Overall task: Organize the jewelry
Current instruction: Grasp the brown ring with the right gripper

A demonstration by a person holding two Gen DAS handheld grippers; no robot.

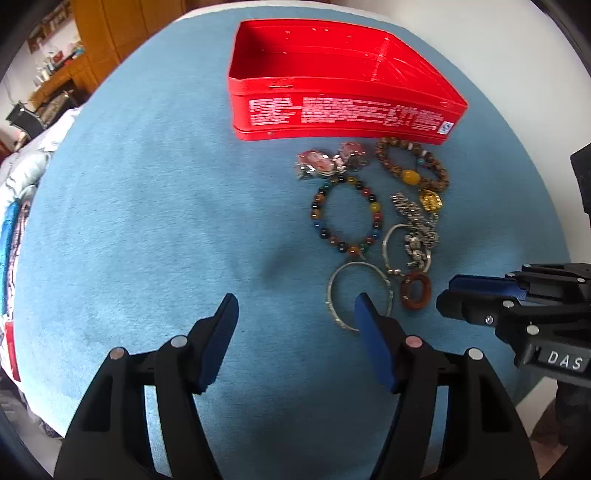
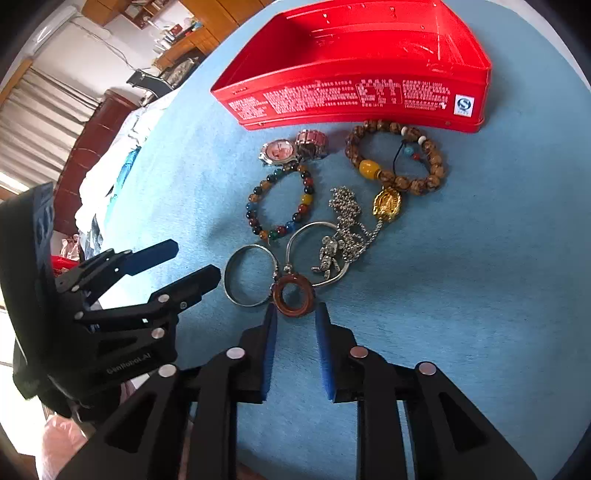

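An empty red tin stands open at the back of the blue cloth. In front of it lie a pink watch, a multicoloured bead bracelet, a brown wooden bead bracelet, a gold pendant, a silver chain, two silver bangles and a brown ring. My left gripper is open, its right finger over the near bangle. My right gripper is open just short of the brown ring, empty.
The blue cloth covers a round white table. White bedding and wooden furniture lie beyond the left edge. Each gripper shows in the other's view, the right and the left.
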